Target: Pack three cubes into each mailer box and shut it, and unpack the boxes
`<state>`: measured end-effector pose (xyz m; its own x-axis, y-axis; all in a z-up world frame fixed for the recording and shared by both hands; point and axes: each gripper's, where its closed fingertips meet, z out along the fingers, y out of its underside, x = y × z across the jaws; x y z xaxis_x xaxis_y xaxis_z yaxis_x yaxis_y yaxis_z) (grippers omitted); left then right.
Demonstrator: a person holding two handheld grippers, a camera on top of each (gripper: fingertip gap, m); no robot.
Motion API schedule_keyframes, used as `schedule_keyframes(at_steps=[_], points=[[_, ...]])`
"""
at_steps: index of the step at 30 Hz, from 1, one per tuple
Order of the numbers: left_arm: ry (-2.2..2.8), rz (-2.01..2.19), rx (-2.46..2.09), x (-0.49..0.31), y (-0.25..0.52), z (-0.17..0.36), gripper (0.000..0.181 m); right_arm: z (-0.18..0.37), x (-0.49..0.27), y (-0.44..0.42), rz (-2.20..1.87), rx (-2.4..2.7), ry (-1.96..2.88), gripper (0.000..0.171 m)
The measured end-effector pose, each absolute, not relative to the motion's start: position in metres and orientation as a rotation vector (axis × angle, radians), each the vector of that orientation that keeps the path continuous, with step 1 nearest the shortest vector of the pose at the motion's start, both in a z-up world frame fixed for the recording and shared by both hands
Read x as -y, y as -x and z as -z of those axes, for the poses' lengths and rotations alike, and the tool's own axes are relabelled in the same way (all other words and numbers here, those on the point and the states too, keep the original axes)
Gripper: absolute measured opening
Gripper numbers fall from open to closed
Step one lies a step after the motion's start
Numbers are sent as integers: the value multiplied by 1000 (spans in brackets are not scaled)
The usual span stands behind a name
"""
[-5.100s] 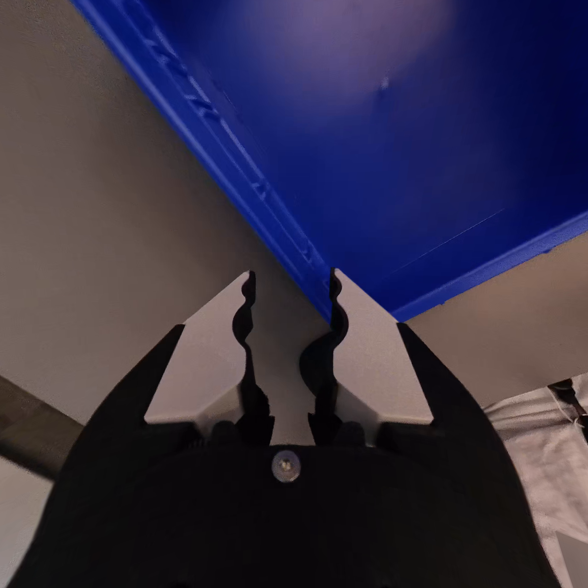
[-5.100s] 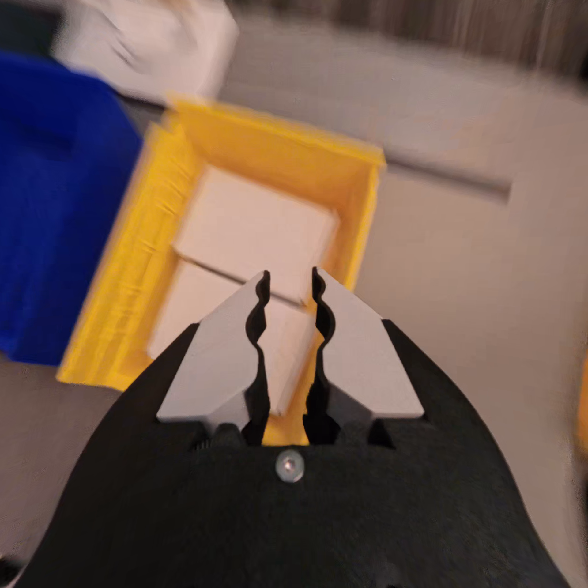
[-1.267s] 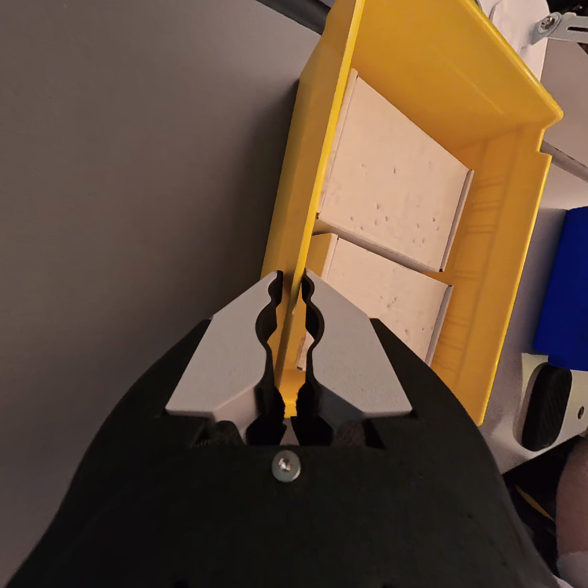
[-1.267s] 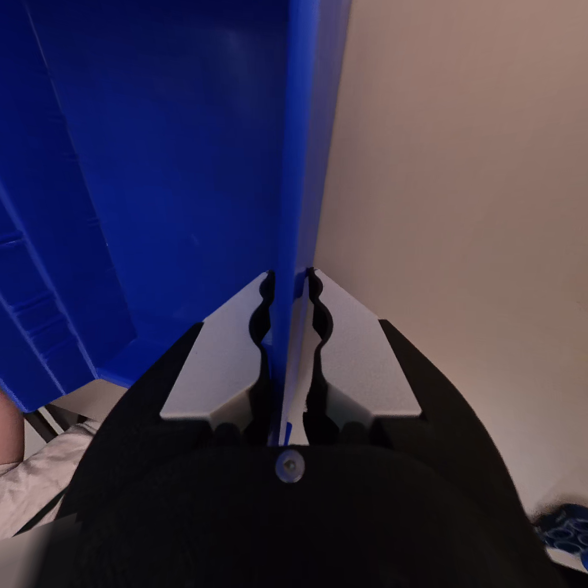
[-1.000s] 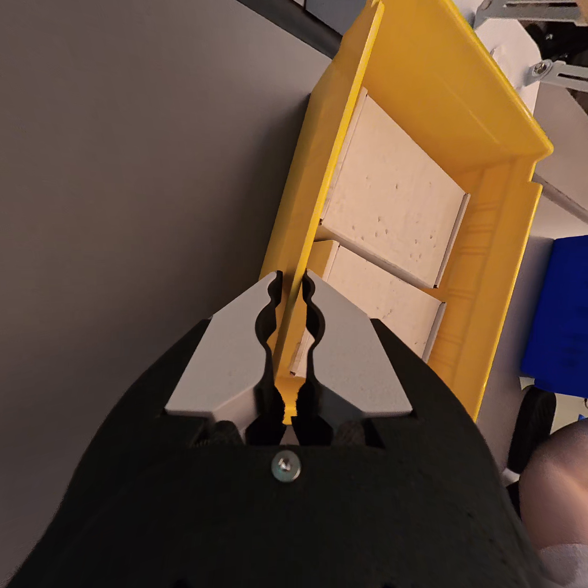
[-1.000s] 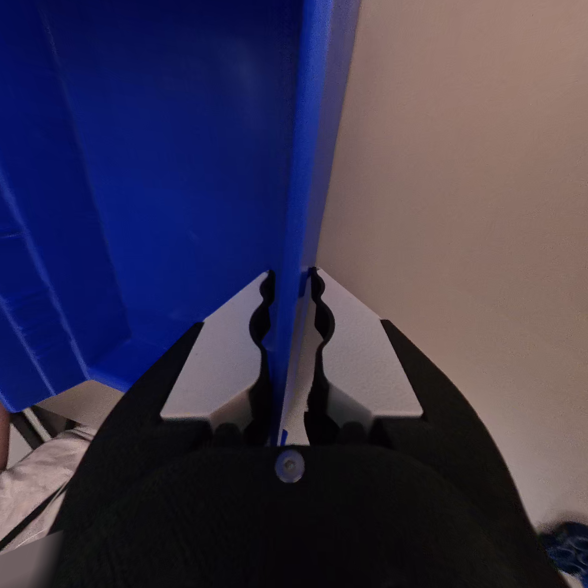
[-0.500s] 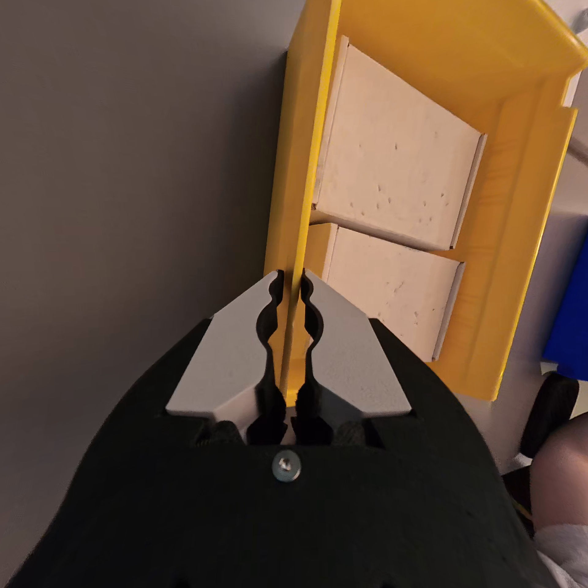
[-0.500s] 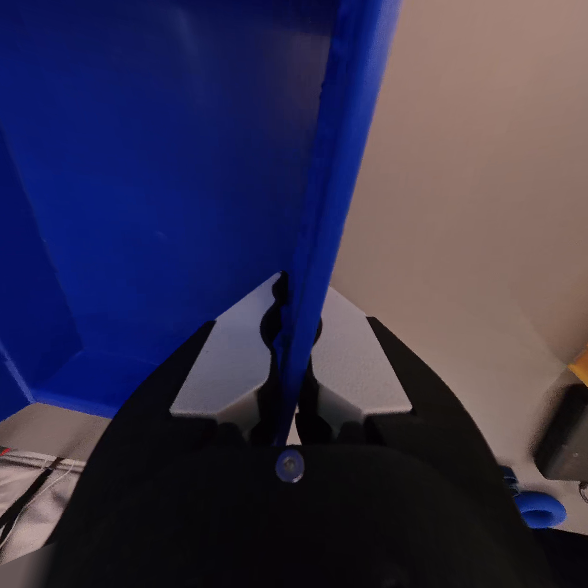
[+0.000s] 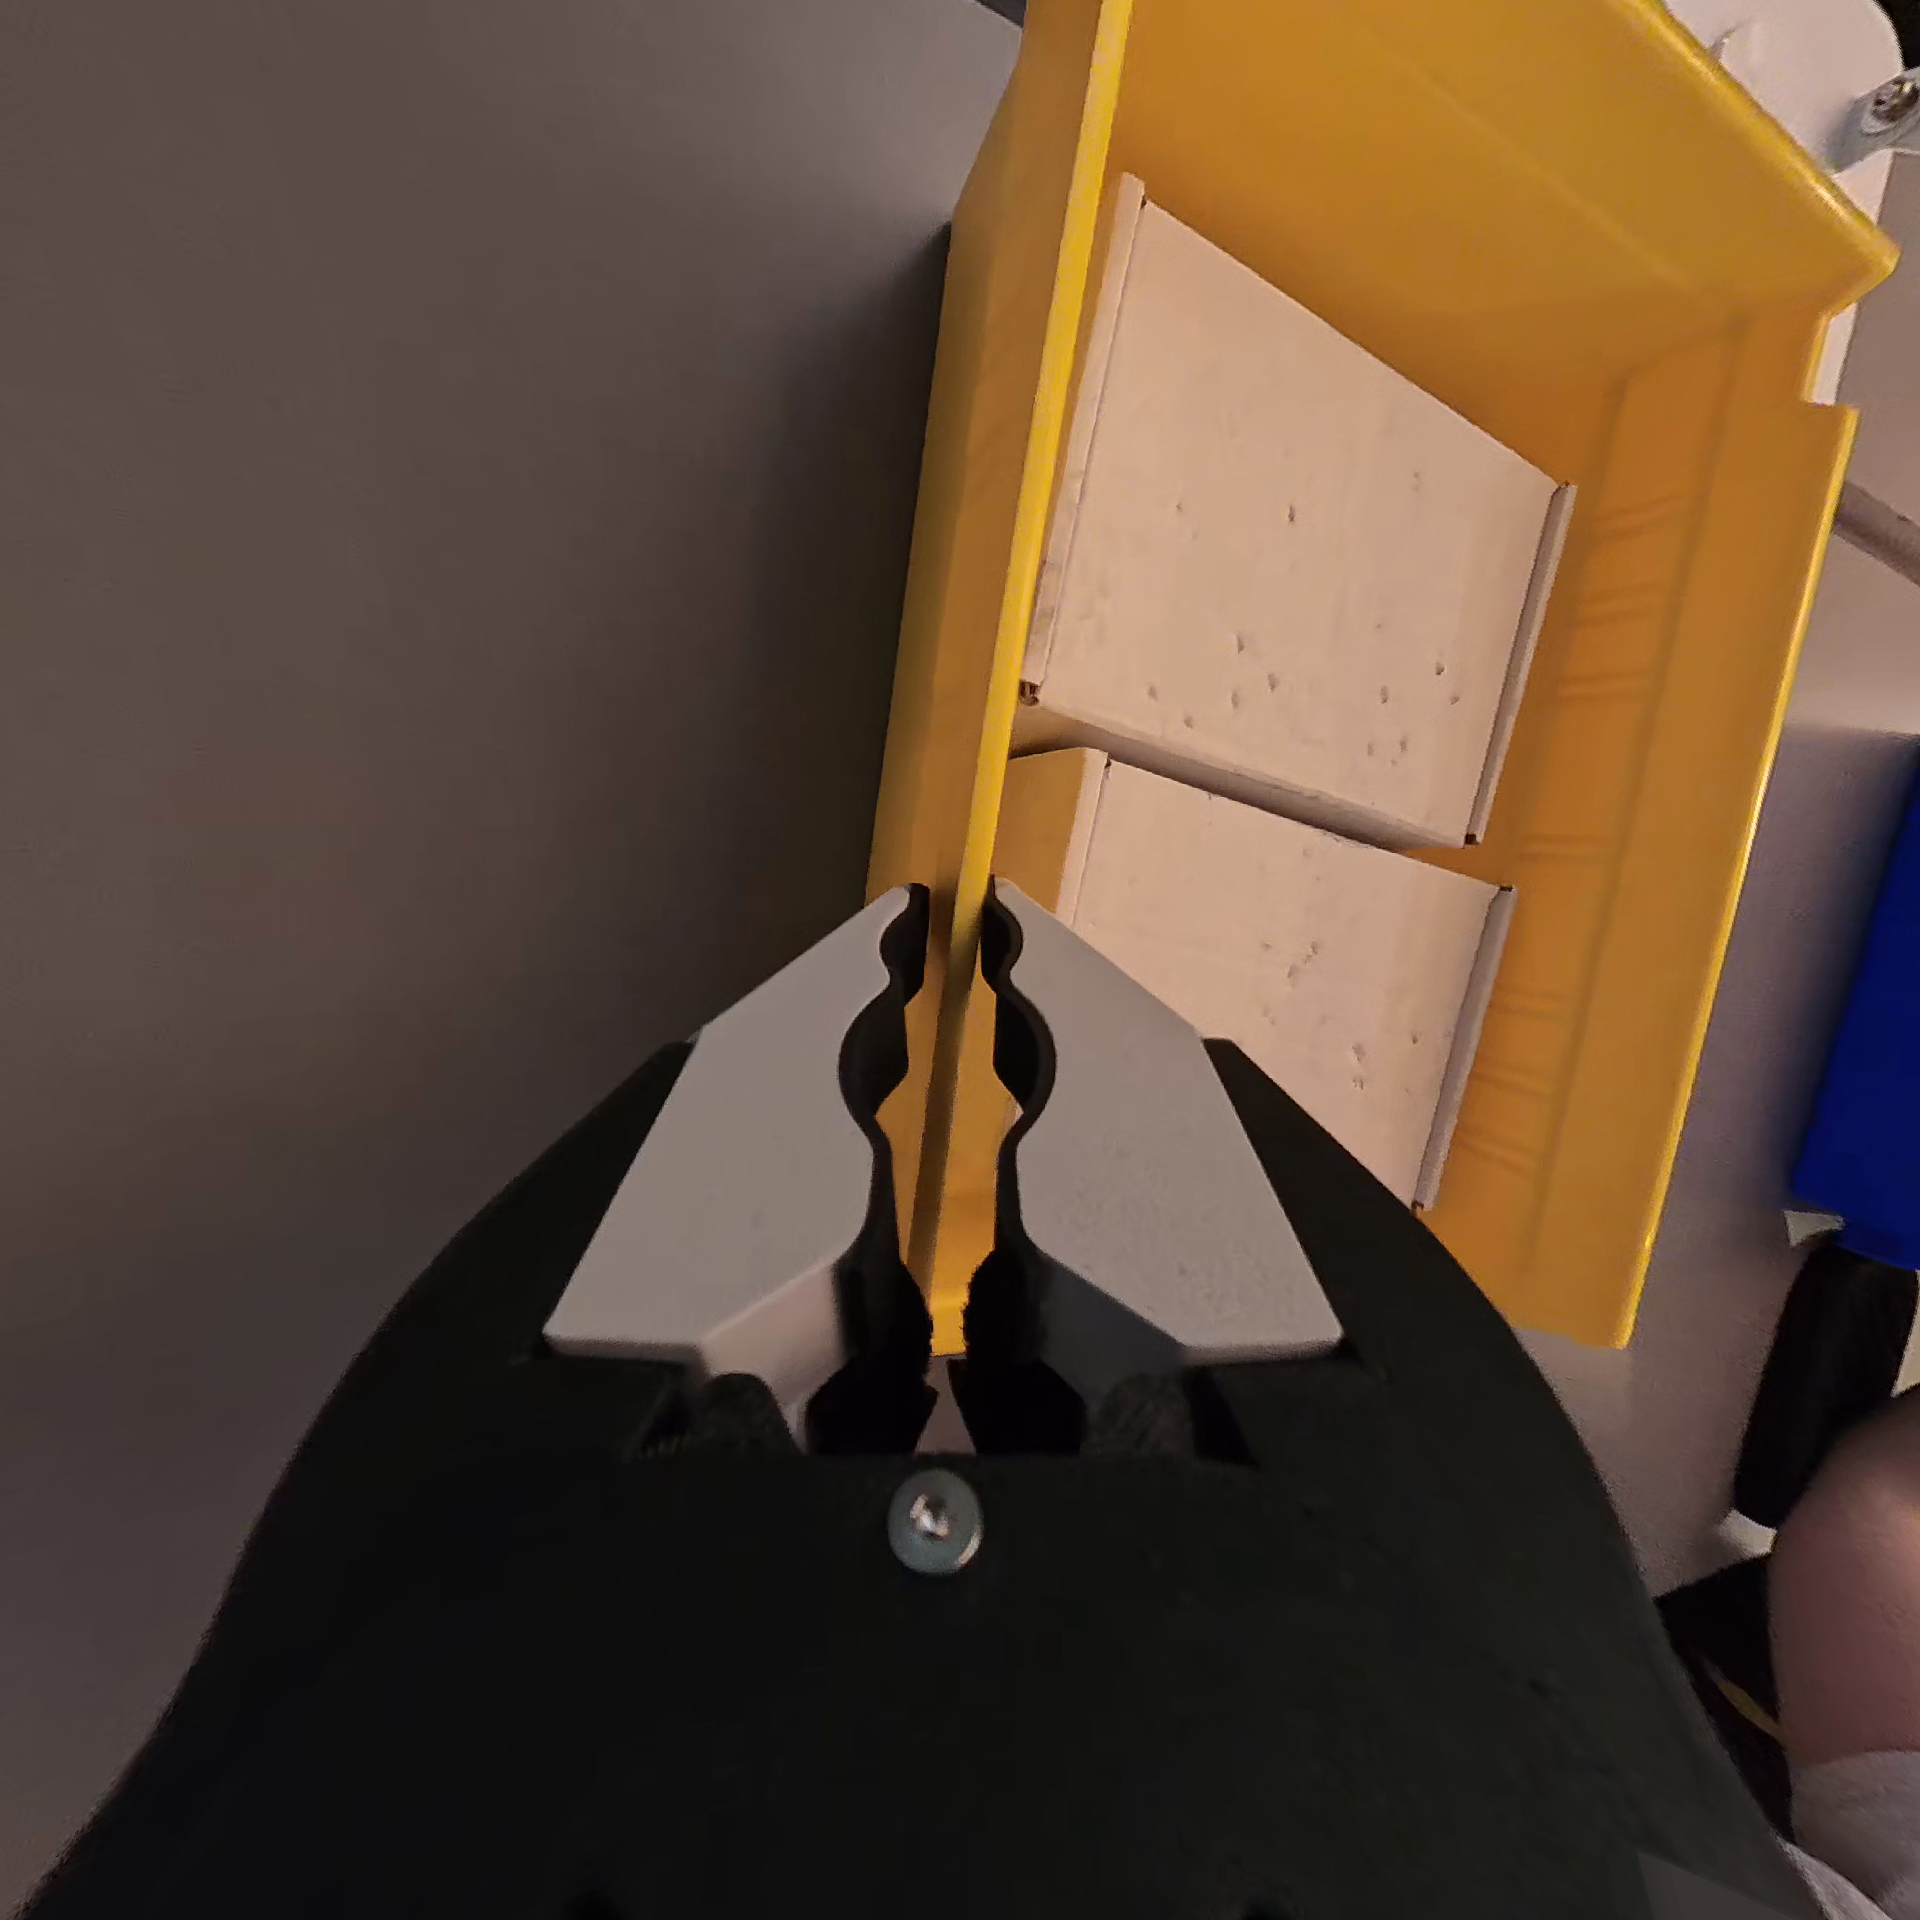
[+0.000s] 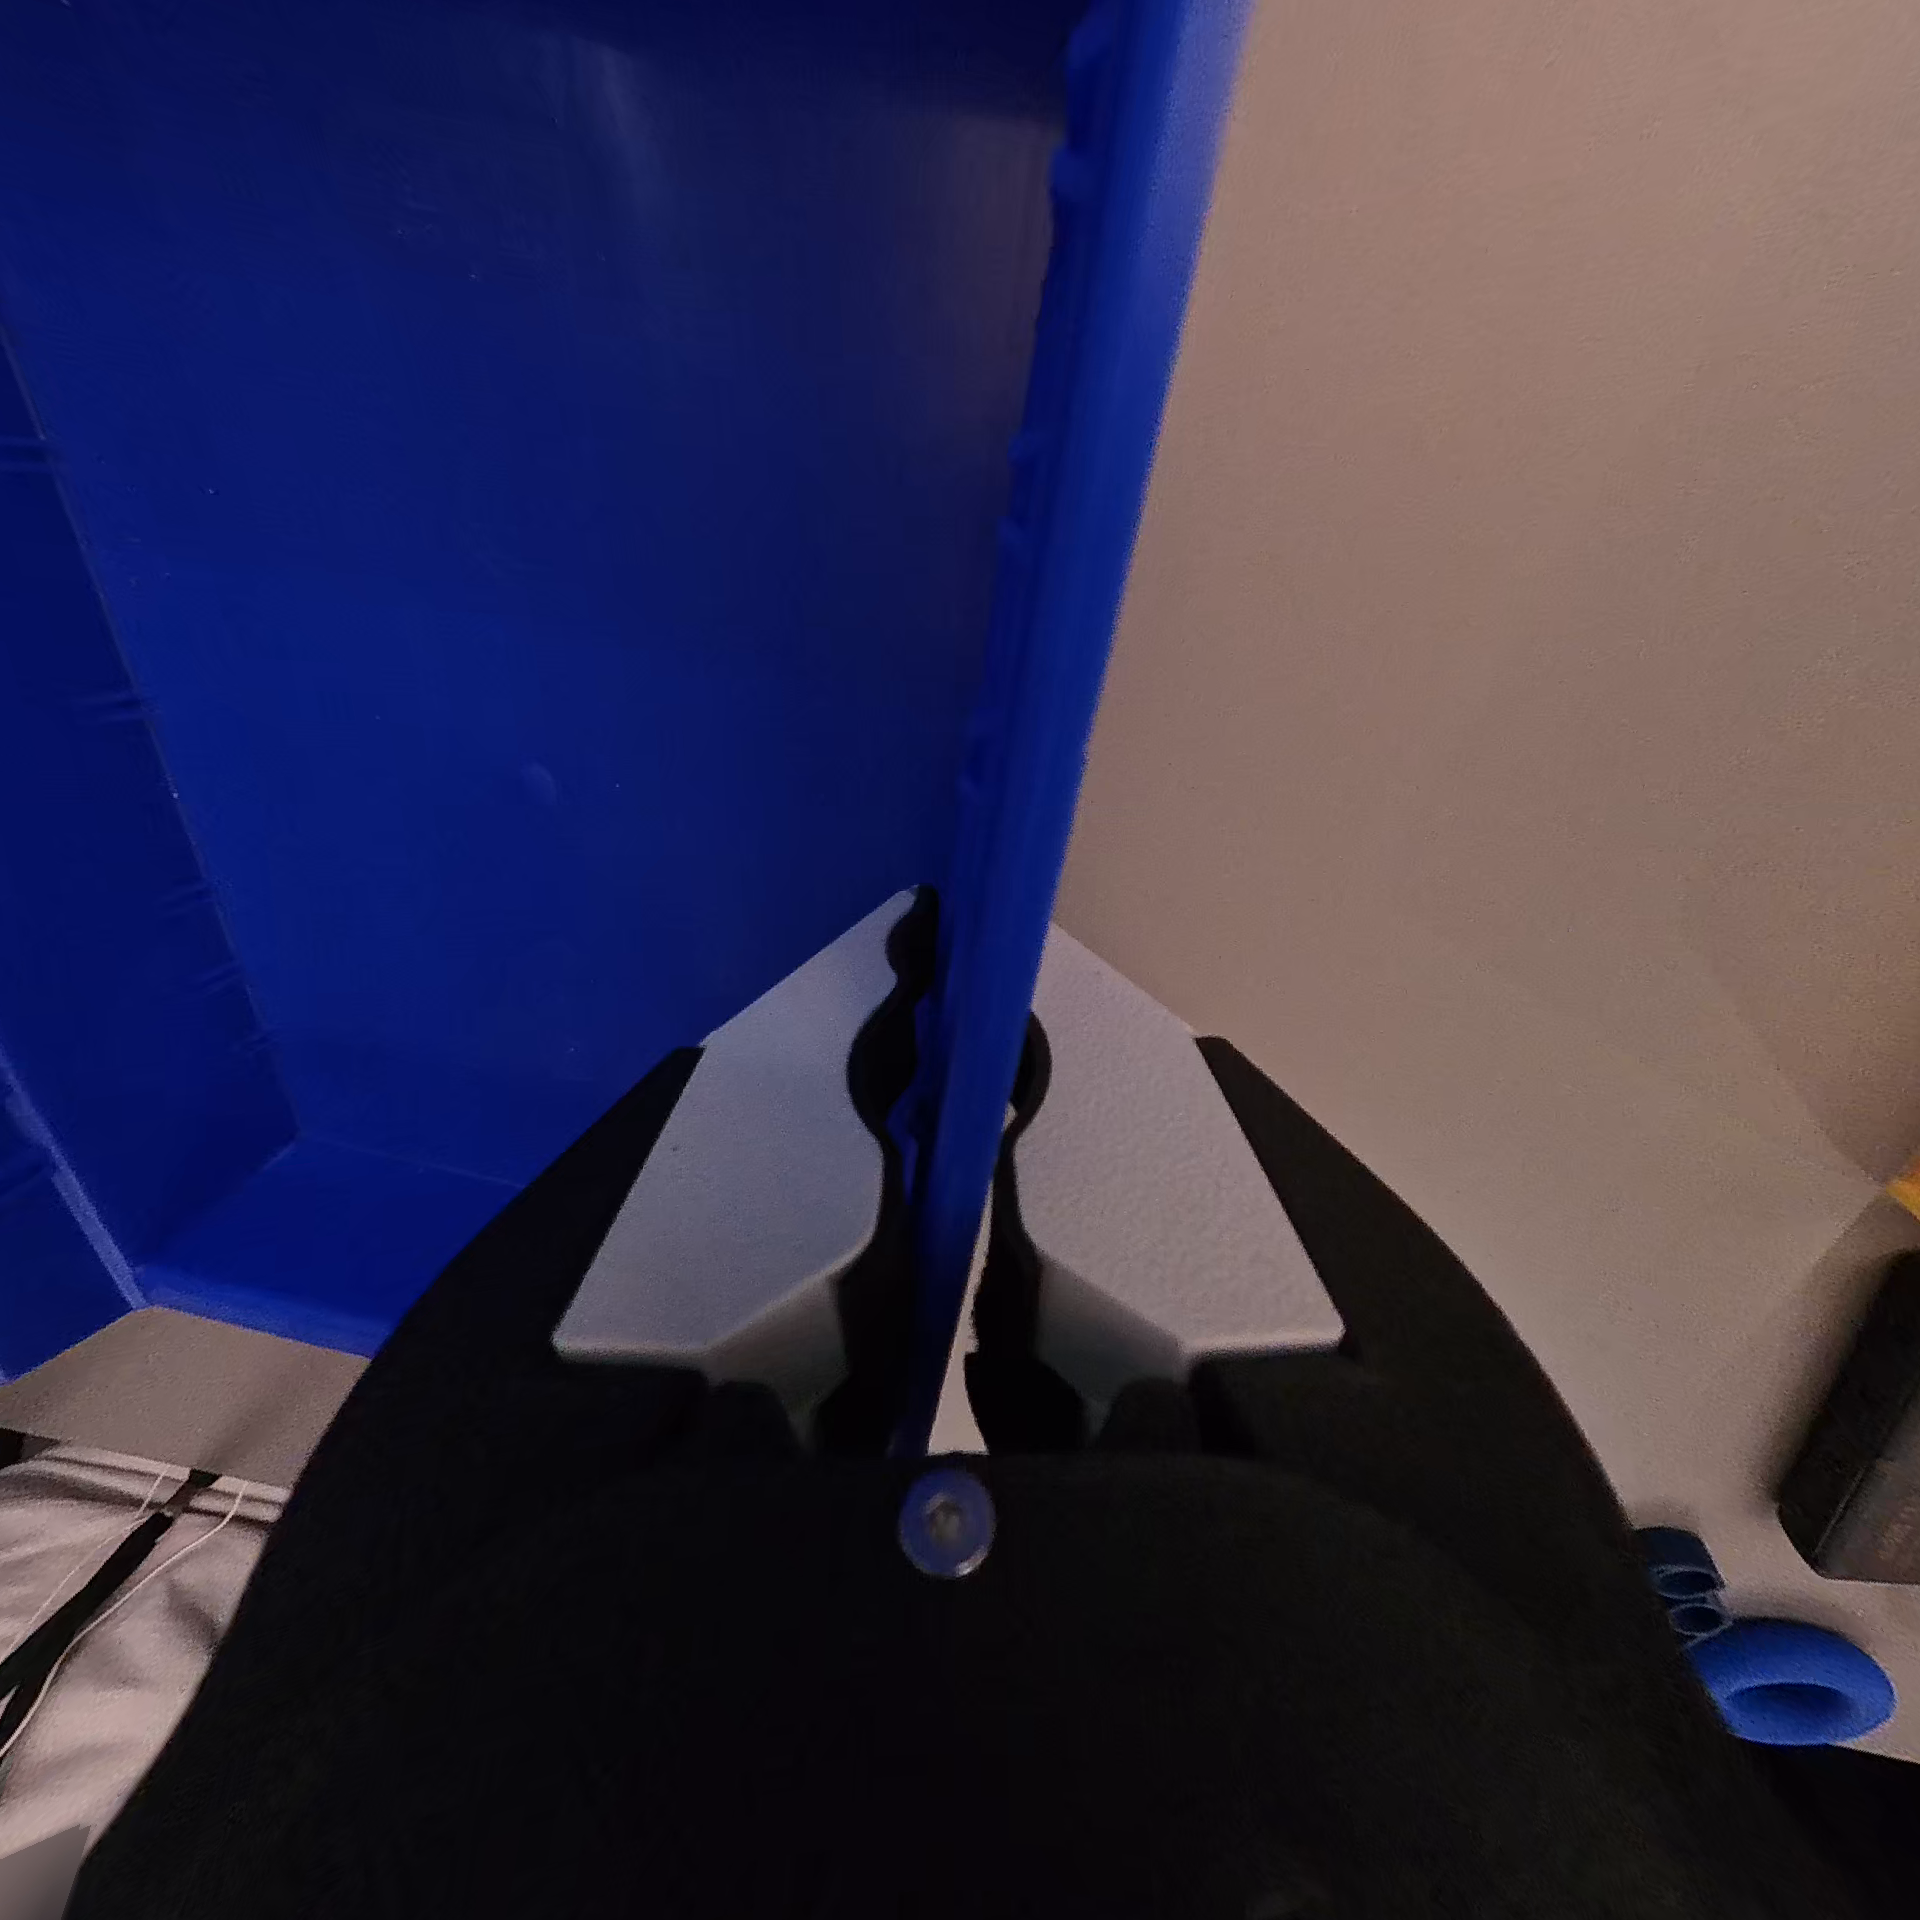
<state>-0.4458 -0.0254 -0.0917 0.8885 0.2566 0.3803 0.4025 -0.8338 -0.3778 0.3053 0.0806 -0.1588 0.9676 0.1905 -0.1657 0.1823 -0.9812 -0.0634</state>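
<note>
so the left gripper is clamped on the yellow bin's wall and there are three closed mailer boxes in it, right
Not quite: the left wrist view shows two closed mailer boxes in the yellow bin, not three. The left gripper is indeed clamped on its wall.

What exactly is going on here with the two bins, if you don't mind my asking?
A person is working two handheld grippers, one on each bin. The left gripper has its jaws closed on the side wall of a yellow bin, which holds two closed white mailer boxes lying flat, one partly overlapping the other. The right gripper is clamped on the side wall of a blue bin, whose visible interior looks empty. No cubes are in sight.
</note>
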Motion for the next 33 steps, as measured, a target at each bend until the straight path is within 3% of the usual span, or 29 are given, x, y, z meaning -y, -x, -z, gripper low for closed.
schedule_keyframes(at_steps=[25, 29, 33], points=[[2583, 419, 504, 26, 450, 92, 8, 159, -86, -326, -285, 289, 3028, 7], [2557, 428, 507, 26, 452, 83, 8, 156, -88, -328, -349, 214, 2994, 31], [2288, 213, 395, 21, 469, 13, 14, 138, -89, -337, -369, 121, 2918, 38]])
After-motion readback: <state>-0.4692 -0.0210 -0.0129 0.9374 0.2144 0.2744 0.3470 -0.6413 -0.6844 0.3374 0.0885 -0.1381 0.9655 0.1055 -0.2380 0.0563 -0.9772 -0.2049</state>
